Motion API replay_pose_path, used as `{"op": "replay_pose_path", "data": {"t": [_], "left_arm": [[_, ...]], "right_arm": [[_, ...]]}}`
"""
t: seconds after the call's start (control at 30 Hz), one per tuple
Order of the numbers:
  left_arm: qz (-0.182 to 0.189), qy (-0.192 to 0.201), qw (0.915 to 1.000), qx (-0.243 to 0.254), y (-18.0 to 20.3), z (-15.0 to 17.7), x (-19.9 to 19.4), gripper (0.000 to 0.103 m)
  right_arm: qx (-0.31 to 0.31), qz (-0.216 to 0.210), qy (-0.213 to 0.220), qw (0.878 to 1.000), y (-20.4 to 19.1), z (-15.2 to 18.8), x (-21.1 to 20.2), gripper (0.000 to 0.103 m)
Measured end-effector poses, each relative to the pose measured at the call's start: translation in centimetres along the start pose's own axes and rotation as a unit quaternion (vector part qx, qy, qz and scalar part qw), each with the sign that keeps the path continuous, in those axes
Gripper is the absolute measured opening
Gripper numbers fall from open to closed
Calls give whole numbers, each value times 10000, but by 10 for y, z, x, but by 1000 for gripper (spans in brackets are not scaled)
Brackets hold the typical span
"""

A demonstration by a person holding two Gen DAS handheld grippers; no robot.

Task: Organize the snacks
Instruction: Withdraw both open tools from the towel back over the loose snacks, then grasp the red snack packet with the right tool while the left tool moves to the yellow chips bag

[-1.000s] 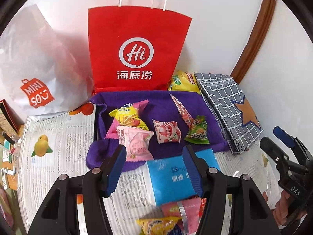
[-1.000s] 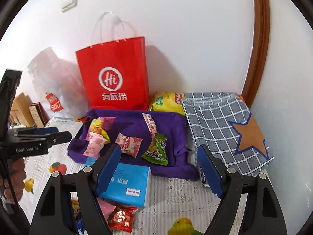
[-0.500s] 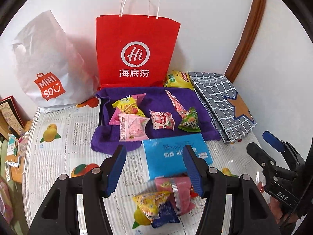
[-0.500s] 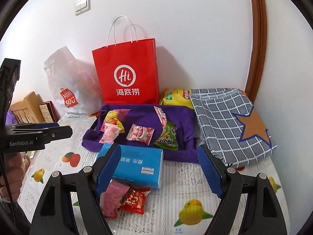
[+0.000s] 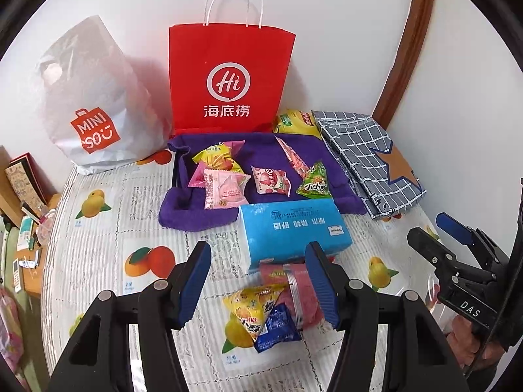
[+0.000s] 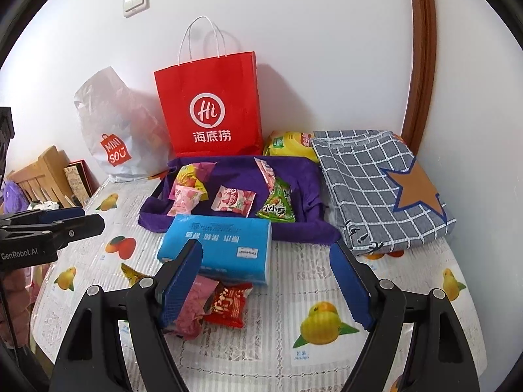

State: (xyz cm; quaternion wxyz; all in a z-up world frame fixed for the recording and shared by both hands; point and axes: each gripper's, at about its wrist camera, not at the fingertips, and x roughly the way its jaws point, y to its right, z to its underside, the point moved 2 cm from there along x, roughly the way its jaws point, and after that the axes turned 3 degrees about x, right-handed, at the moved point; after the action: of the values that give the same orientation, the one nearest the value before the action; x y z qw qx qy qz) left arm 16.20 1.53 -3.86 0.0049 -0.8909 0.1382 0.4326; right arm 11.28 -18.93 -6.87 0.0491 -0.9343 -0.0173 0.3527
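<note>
Both grippers' fingers spread, empty: left gripper (image 5: 258, 281) over a snack pile (image 5: 274, 300); tissue pack (image 5: 294, 232) lies crosswise beyond right gripper (image 6: 266, 281).

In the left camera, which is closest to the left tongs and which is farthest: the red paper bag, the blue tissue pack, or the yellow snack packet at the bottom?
1. Yellow snack packet: between the open left tongs, low in the view.
2. Blue tissue pack: just ahead, on the tablecloth.
3. Red paper bag: at the back, against the wall.
</note>
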Motion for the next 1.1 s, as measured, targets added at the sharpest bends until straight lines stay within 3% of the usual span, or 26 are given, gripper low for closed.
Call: {"op": "replay_pose_path", "data": {"t": [0.33, 0.5, 0.93, 1.1], "left_arm": [[-10, -40, 10000, 31, -1, 9, 1, 58], [-30, -92, 9999, 41, -5, 12, 5, 58], [-82, -289, 9995, -136, -28, 17, 25, 58], [-78, -412, 9987, -282, -42, 20, 38, 58]], "right_arm": [[320, -42, -15, 9995, 8, 7, -2, 81], [474, -11, -191, 9987, 11, 13, 9, 73], [266, 279, -453, 9982, -1, 25, 39, 69], [276, 83, -757, 9967, -6, 32, 59, 69]]}}
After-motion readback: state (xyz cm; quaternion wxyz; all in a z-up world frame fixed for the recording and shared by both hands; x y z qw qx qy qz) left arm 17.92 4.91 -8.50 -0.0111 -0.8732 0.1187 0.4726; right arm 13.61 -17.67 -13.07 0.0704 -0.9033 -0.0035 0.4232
